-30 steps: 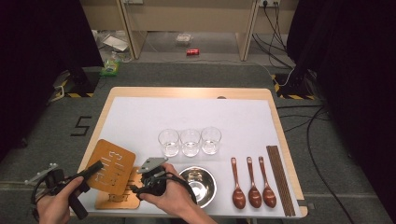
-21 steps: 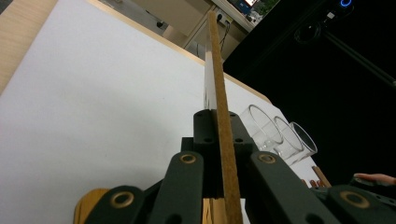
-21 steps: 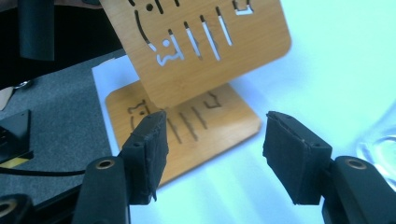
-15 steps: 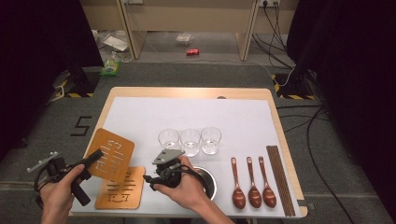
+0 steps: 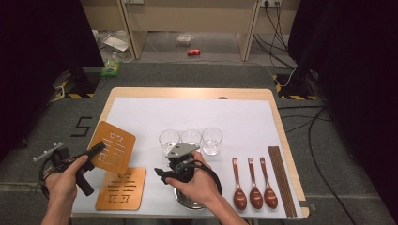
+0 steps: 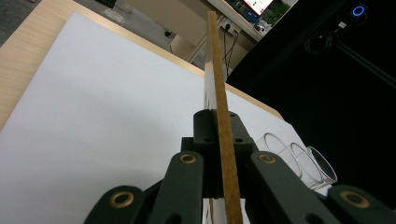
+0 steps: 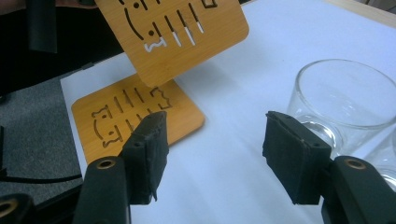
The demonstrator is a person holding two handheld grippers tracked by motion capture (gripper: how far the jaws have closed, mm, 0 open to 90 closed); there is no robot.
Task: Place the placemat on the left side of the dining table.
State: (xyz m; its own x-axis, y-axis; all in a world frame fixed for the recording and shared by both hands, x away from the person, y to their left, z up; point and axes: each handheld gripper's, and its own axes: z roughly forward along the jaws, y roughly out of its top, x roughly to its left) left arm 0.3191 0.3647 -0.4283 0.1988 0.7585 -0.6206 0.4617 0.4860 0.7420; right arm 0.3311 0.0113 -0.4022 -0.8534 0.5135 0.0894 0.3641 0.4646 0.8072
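High view: our left gripper (image 5: 96, 150) clamps the lifted coaster (image 5: 112, 147), tilted above the second coaster (image 5: 122, 188); our right gripper (image 5: 159, 174), jaws apart and empty, waits at three o'clock.

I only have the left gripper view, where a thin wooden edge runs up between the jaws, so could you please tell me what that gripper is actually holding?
Observer: The left gripper is shut on a lifted wooden coaster with cut-out slots, held tilted above the white mat.
Operator: Thank you. Is there another coaster anywhere?
Observer: Yes, a second coaster lies flat on the mat, just below the lifted one in the high view.
Operator: And what is the other hand doing?
Observer: The right gripper has its jaws open with nothing between them, close to the nearest glass.
Operator: Anything else laid out?
Observer: Three wooden spoons lie side by side at the mat's right.
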